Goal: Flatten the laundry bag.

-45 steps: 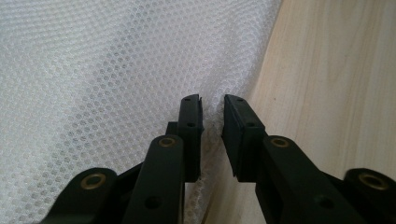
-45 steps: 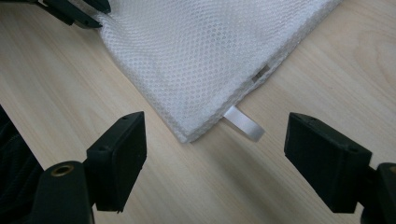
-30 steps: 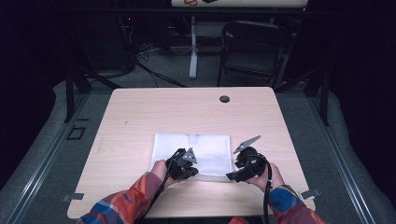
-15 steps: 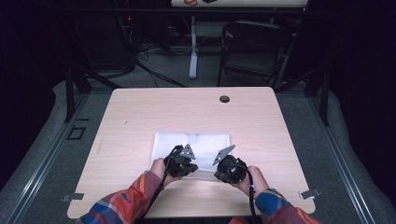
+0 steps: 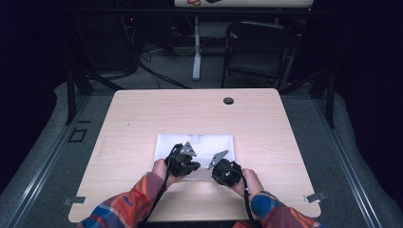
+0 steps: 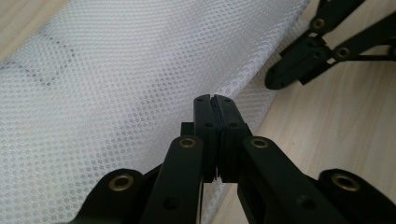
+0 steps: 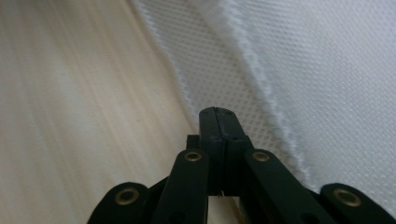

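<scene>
A white mesh cloth [image 5: 199, 145] lies flat on the light wooden table [image 5: 142, 118], near its front edge. My left gripper [image 5: 184, 160] sits over the cloth's near edge, left of centre. In the left gripper view its jaws [image 6: 215, 100] are pressed together above the smooth mesh [image 6: 116, 93], and the other gripper [image 6: 308, 60] shows at the cloth's edge. My right gripper [image 5: 223, 168] rests at the near edge further right. Its jaws [image 7: 216, 112] are shut, with the tips over the thin border of the cloth [image 7: 327, 84] and bare wood on their left. No fold shows between either pair of jaws.
A small black grommet [image 5: 228, 100] sits in the tabletop near the far edge. Behind the table stand a dark folding chair [image 5: 259, 47] and a white post, with cables on the floor. Metal clips [image 5: 315, 196] mark the table's near corners.
My right gripper has slid left along the cloth's near edge, from beyond its right corner to close beside the left gripper. The left gripper and the cloth have stayed put.
</scene>
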`<state>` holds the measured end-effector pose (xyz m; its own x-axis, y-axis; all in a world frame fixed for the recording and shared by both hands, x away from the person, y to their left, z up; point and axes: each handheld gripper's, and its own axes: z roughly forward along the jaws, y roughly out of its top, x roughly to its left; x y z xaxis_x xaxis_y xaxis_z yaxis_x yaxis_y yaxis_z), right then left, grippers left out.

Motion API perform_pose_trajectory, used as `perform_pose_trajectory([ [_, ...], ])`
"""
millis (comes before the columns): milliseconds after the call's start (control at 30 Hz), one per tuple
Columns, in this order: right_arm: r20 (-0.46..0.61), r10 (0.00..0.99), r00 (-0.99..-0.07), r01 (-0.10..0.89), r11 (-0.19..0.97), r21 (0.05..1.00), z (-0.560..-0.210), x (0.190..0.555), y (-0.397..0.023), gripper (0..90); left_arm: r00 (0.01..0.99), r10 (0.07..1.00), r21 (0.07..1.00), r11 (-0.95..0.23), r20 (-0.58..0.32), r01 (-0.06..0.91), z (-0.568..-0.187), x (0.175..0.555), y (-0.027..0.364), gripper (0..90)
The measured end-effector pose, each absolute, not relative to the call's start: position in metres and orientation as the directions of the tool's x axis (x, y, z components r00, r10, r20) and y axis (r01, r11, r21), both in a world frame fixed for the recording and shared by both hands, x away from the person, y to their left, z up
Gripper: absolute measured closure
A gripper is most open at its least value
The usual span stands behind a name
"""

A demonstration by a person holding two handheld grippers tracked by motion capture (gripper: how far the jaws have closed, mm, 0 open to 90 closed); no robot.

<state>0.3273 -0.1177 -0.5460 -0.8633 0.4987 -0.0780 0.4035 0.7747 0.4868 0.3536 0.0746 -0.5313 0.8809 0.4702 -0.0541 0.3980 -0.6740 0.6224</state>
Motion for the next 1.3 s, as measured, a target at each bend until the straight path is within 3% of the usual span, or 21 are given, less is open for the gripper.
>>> perform_pose_trajectory([
  [167,-0.075,0.513,-0.855,0.434,0.789,0.435,-0.556,0.333,-0.119,90.0,0.885,0.463,0.614,-0.685,-0.048,0.392,-0.531,0.353,0.074,89.0],
  [800,-0.026,0.525,-0.850,0.465,0.773,0.432,-0.555,0.334,-0.125,90.0,0.879,0.474,0.619,-0.676,-0.048,0.398,-0.528,0.347,0.074,89.3],
  [1300,-0.002,0.523,-0.853,0.472,0.772,0.426,-0.555,0.330,-0.127,90.0,0.859,0.510,0.648,-0.644,-0.031,0.406,-0.501,0.362,0.083,89.3],
])
